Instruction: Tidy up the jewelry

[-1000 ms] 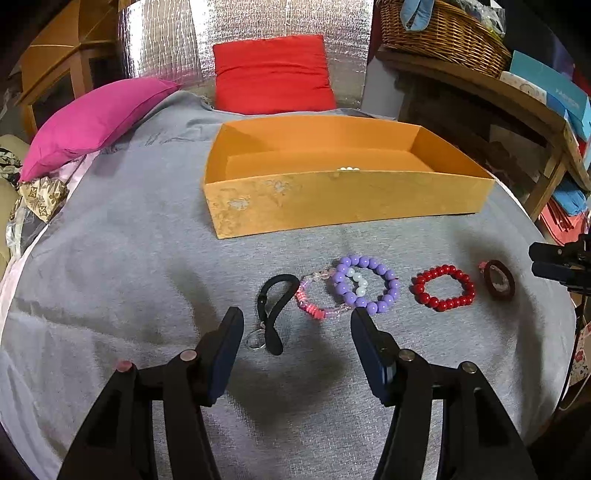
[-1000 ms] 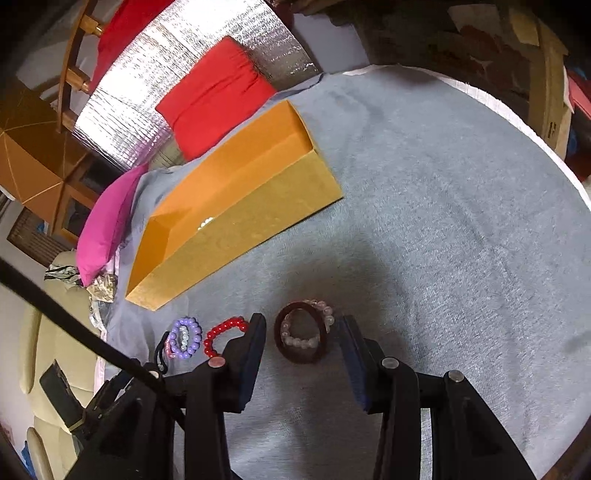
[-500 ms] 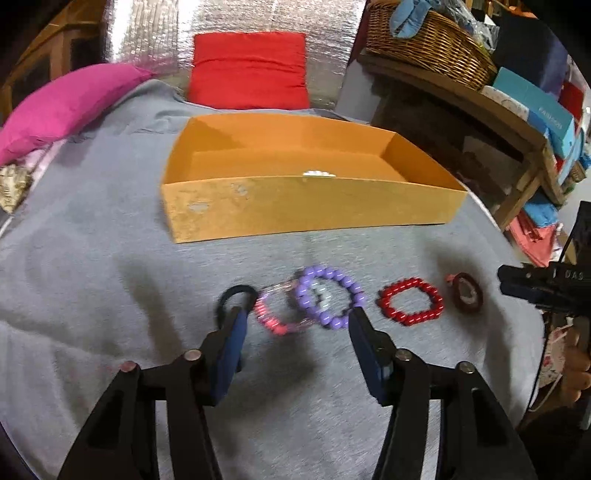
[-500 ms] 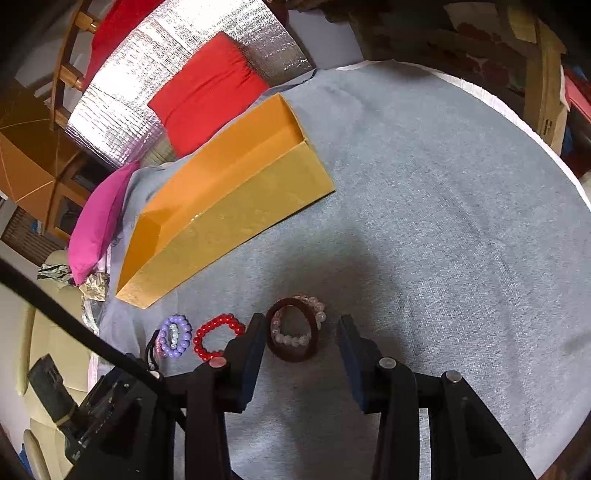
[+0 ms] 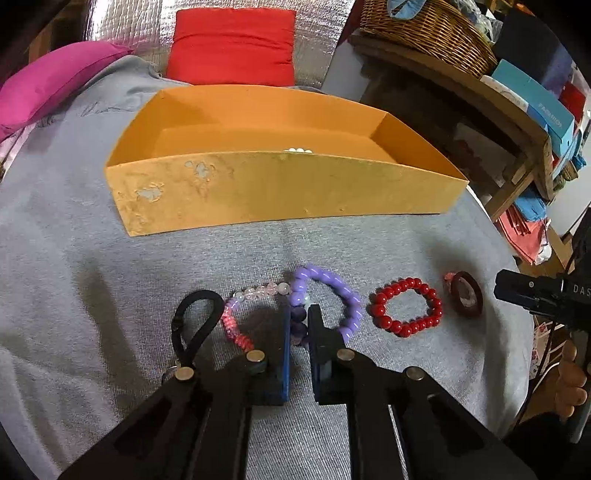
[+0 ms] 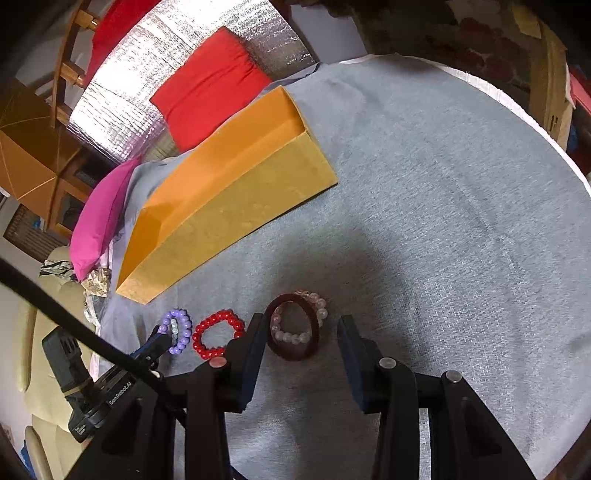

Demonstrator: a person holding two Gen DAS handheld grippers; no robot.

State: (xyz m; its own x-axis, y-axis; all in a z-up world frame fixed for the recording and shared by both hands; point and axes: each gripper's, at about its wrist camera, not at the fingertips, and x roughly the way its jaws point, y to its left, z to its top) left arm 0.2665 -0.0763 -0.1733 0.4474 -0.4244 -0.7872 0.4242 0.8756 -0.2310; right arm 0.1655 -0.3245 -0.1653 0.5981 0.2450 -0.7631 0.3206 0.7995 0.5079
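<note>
My left gripper (image 5: 298, 317) is shut on the near side of the purple bead bracelet (image 5: 334, 291), which lies on the grey cloth in front of the orange box (image 5: 280, 188). A pink and clear bracelet (image 5: 240, 314) and a black strap (image 5: 192, 325) lie to its left, a red bead bracelet (image 5: 404, 306) and a dark brown bangle (image 5: 467, 297) to its right. My right gripper (image 6: 301, 336) is open, its fingers on either side of the brown bangle (image 6: 293, 349), which has a pale bead bracelet (image 6: 295, 321) inside it. White beads (image 5: 299, 150) show inside the box.
A red cushion (image 5: 232, 44) and a pink cushion (image 5: 55, 85) lie behind the box. A wooden shelf with a wicker basket (image 5: 424, 33) stands at the right. The round table's edge (image 6: 546, 136) curves along the right.
My left gripper moved forward and shut on the purple bracelet. My right gripper stayed open around the brown bangle and shifted little.
</note>
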